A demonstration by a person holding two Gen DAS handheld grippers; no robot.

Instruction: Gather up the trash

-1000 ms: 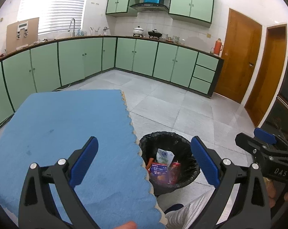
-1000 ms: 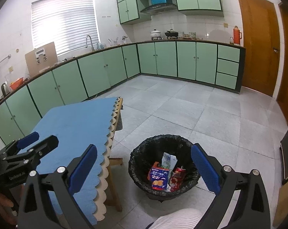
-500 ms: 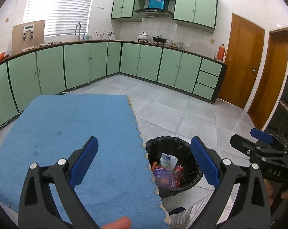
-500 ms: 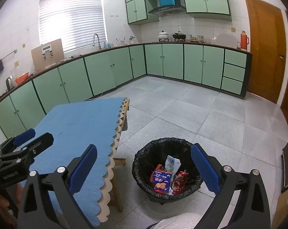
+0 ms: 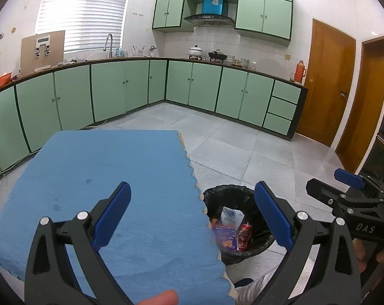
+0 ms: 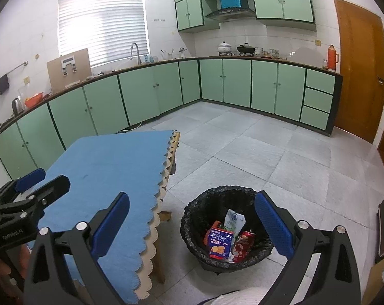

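Left claw (image 5: 192, 213) spread wide and empty above blue-cloth-covered worktop (image 5: 103, 178), right claw (image 6: 192, 221) likewise wide and empty, black-lined round waste bin (image 6: 192, 213) holding crumpled snack wrappers (image 6: 221, 240) directly between and below its fingers

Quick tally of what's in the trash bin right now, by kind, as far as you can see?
In the black-lined trash bin, visible pieces only; more may lie underneath:
Blue snack packet: 1
White-and-green pouch: 1
Red can: 1
Orange wrapper: 1
Total: 4
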